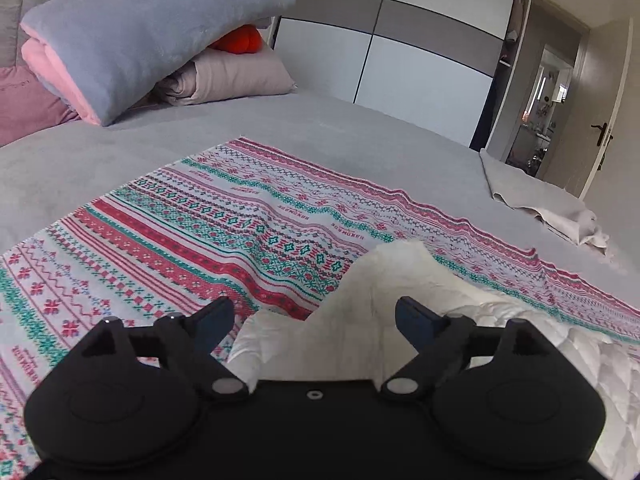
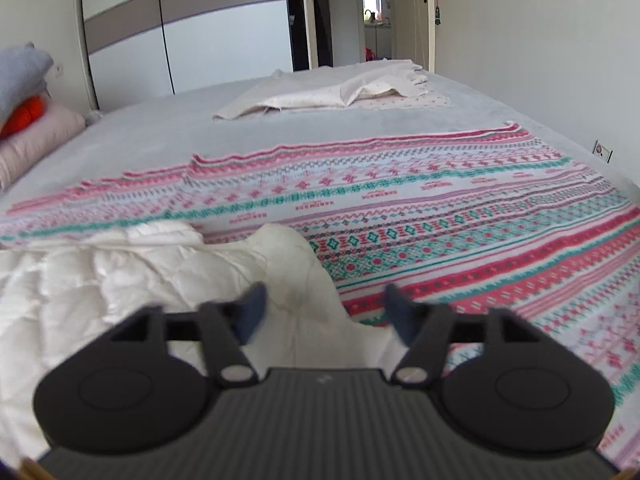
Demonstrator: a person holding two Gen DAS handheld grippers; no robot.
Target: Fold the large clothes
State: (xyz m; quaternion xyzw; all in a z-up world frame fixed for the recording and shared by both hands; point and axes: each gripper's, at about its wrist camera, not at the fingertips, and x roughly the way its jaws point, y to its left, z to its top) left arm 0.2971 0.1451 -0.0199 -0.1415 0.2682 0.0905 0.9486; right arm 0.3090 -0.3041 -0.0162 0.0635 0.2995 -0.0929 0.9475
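White quilted fabric [image 1: 400, 304] lay bunched on a patterned blanket [image 1: 200, 216] of red, teal and pale stripes, which was spread flat over a grey bed [image 1: 320, 120]. The left gripper [image 1: 316, 316] pointed down at this garment with its jaws standing wide apart; a raised peak of the white cloth stood up in the gap between the two dark blue fingers [image 1: 218, 320], but neither pad pressed on it, so nothing was gripped. In the right wrist view the right gripper [image 2: 324, 308] also stood with its jaws parted, and a second hump of the same white fabric [image 2: 288, 264] rose between its blurred fingers [image 2: 252, 308]; the left finger sat close against the cloth, though whether it touched could not be told through the blur, and the right finger hung clear over the blanket. The rest of the garment spread in rumpled folds to the left of that gripper. Farther up the bed, well apart from the white piece, a cream cloth [image 2: 352, 88] lay loosely folded near the far edge. At the head end, a grey and pink blanket pile [image 1: 140, 40] rested on a beige pillow [image 1: 236, 76], with something orange [image 1: 240, 38] tucked between them.
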